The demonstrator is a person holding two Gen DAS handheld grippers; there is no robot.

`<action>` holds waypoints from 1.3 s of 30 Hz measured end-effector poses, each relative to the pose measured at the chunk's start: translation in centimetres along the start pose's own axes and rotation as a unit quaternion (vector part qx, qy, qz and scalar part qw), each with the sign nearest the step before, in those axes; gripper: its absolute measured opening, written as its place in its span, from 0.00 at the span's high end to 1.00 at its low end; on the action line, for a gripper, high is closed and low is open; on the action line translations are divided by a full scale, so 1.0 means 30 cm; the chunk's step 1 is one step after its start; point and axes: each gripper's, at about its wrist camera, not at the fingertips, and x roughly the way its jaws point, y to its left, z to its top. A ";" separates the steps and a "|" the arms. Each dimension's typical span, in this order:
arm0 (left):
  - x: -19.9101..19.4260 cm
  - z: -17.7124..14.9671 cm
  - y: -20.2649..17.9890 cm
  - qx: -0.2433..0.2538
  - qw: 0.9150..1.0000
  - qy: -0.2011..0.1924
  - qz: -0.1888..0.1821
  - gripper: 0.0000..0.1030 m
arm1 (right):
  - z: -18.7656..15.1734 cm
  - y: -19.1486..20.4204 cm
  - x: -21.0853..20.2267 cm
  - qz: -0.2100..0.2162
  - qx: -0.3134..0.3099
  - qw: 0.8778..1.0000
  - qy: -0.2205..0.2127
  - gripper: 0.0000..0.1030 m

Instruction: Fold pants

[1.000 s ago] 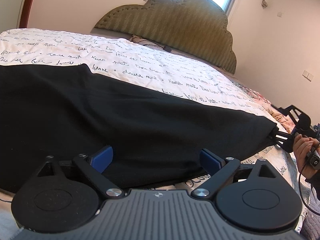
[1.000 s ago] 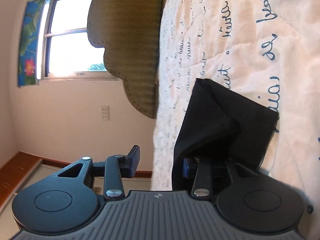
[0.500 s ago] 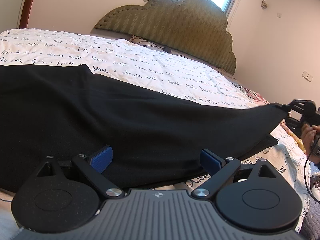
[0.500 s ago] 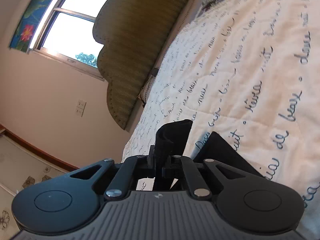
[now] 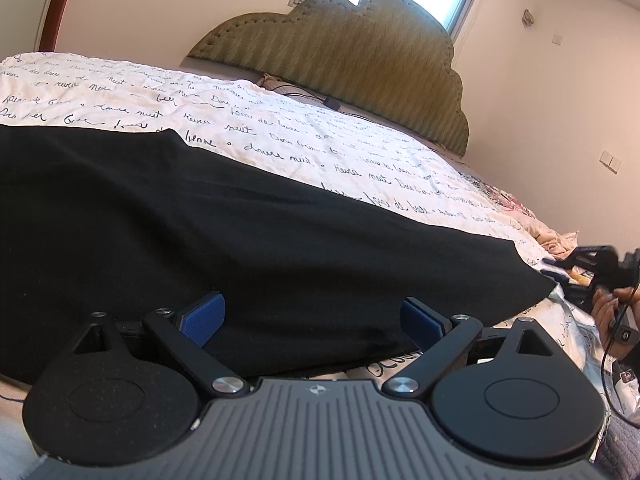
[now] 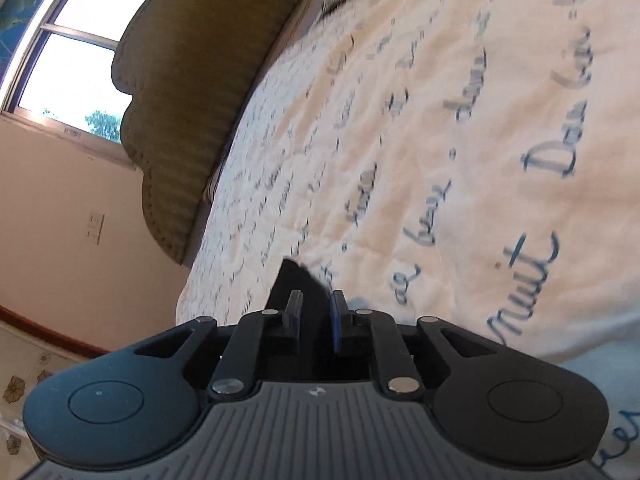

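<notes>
Black pants [image 5: 248, 240] lie spread flat along the near edge of a bed [image 5: 304, 148] covered in a script-printed quilt, a padded headboard [image 5: 360, 44] behind. The left gripper [image 5: 312, 316] rests at the pants' near hem, jaws wide, holding nothing. At the far right end, the right gripper [image 6: 314, 314] has its jaws narrow, pinching a fold of the black cloth.

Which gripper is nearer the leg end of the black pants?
Right. The right gripper is closed on the leg end; the left gripper, open, sits at the pants near edge, far along.
</notes>
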 end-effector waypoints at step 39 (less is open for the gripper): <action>-0.020 -0.002 0.094 -0.078 0.994 -0.033 -0.075 0.02 | -0.713 0.864 1.003 0.159 -0.323 0.689 0.630 0.19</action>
